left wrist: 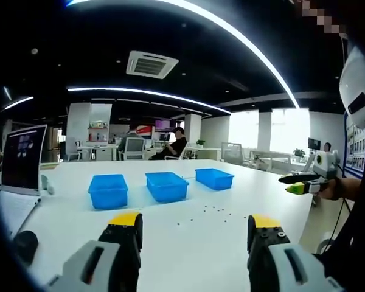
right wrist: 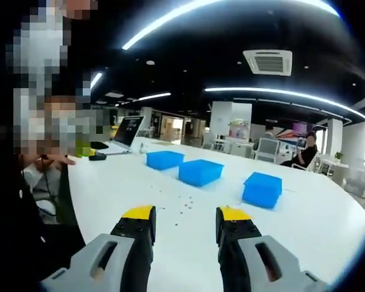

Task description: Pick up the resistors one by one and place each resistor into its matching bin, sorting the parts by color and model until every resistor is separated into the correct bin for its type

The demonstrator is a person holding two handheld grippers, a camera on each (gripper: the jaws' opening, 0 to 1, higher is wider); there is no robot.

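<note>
Small dark resistors [left wrist: 216, 212] lie scattered on the white table [left wrist: 188, 249], just in front of three blue bins [left wrist: 108, 190] [left wrist: 166, 185] [left wrist: 214, 178] standing in a row. My left gripper [left wrist: 194, 222] hovers above the near table edge, open and holding nothing. The right gripper [left wrist: 304, 182] hangs in a hand off the table's right side. In the right gripper view, my right gripper [right wrist: 187, 214] is open and empty, short of the resistors [right wrist: 185, 204]. The bins [right wrist: 165, 159] [right wrist: 201, 172] [right wrist: 262, 188] lie beyond them.
An open laptop [left wrist: 23, 158] [right wrist: 126, 131] stands at one end of the table with a black mouse-like object [right wrist: 97, 156] beside it. A person [right wrist: 42, 182] stands close to that table edge. More people sit at desks [left wrist: 170, 146] in the background.
</note>
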